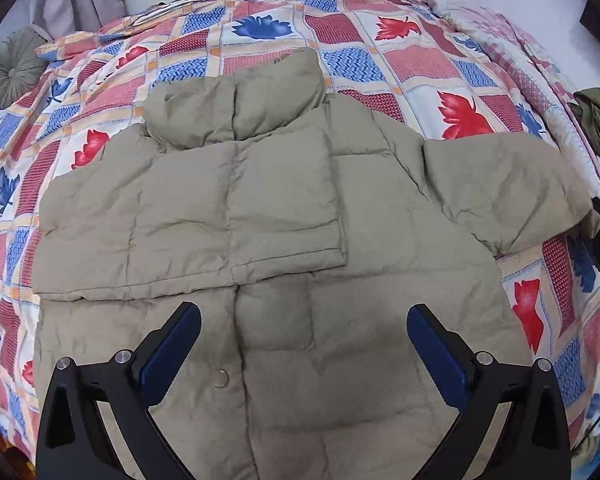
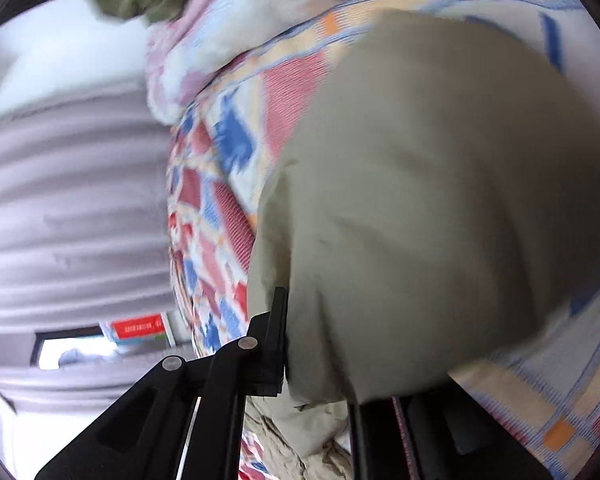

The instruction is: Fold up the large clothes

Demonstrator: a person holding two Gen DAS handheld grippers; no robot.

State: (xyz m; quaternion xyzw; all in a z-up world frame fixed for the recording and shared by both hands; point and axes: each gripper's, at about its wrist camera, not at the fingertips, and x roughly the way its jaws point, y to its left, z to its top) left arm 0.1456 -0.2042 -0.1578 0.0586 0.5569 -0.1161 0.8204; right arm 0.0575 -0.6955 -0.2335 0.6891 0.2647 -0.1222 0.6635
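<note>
Spread across patchwork leaf-print bed quilt (image 1: pixel 420 60): khaki puffer jacket (image 1: pixel 340 240), nine-o'clock sleeve folded inward, left gripper (image 1: pixel 304 326) jaws wide above hem, right gripper (image 2: pixel 320 344) jaws clamping three-o'clock sleeve (image 1: pixel 508 196).

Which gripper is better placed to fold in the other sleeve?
Right. The right gripper is already clamped on the outstretched sleeve, so it can likely carry it across. The left gripper is open over the jacket front, holding nothing.

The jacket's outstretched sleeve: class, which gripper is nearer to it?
Right. The right gripper is clamped on the sleeve; the left gripper hovers open above the jacket's lower body.
</note>
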